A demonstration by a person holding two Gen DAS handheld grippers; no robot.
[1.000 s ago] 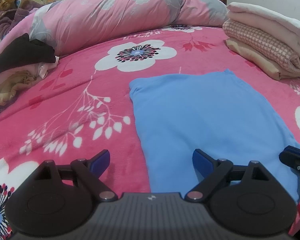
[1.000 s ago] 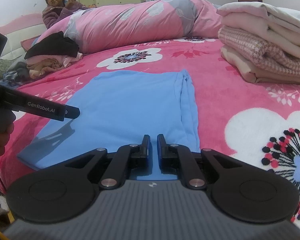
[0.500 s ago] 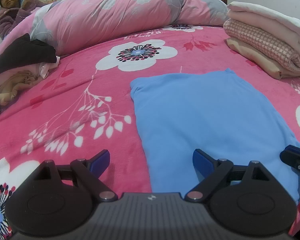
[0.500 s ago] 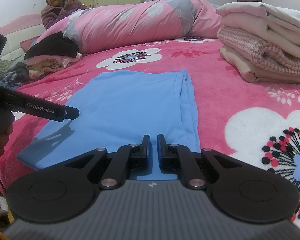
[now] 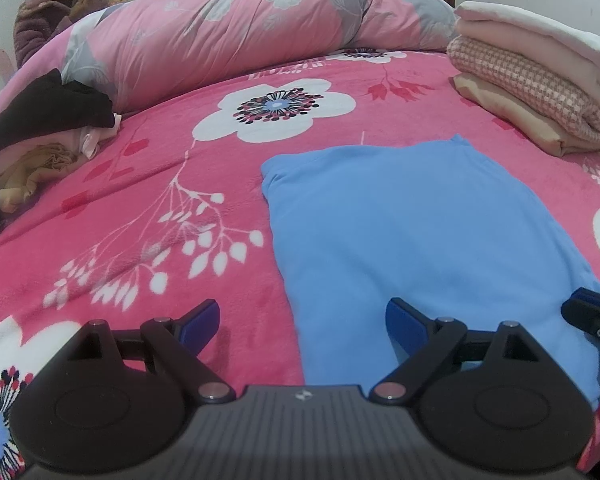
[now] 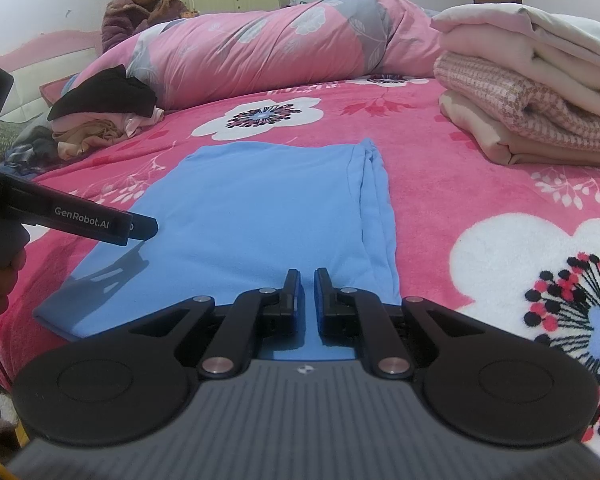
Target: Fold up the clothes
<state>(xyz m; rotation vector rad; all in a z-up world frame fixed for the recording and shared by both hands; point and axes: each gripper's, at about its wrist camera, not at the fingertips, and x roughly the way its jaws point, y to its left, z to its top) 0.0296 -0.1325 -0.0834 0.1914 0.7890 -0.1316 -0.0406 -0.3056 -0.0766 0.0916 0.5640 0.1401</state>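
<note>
1. Since the earlier frames, the grippers, the garment and the piles have kept their places; only the person (image 6: 140,8) at the far left of the bed has shifted, sitting more upright and closer into view.
2. The one piece of readable writing is "GenRobot.AI", in white on the side of the left gripper's finger, seen from the right wrist view.
3. The left gripper (image 5: 302,320) is spread wide and holds nothing; its left finger is over the pink blanket (image 5: 140,200), its right finger over the blue garment (image 5: 412,232), with the garment's left edge running between them.
4. The right gripper (image 6: 307,280) has its fingers nearly together with only a thin slit between; whether any cloth is pinched there cannot be told.
5. The blue garment lies flat on the blanket, near the front edge, a folded strip along its right side.
6. A folded stack (image 6: 532,92) sits at the right; a loose pile (image 6: 100,120) at the left, by the quilt (image 6: 280,48).
</note>
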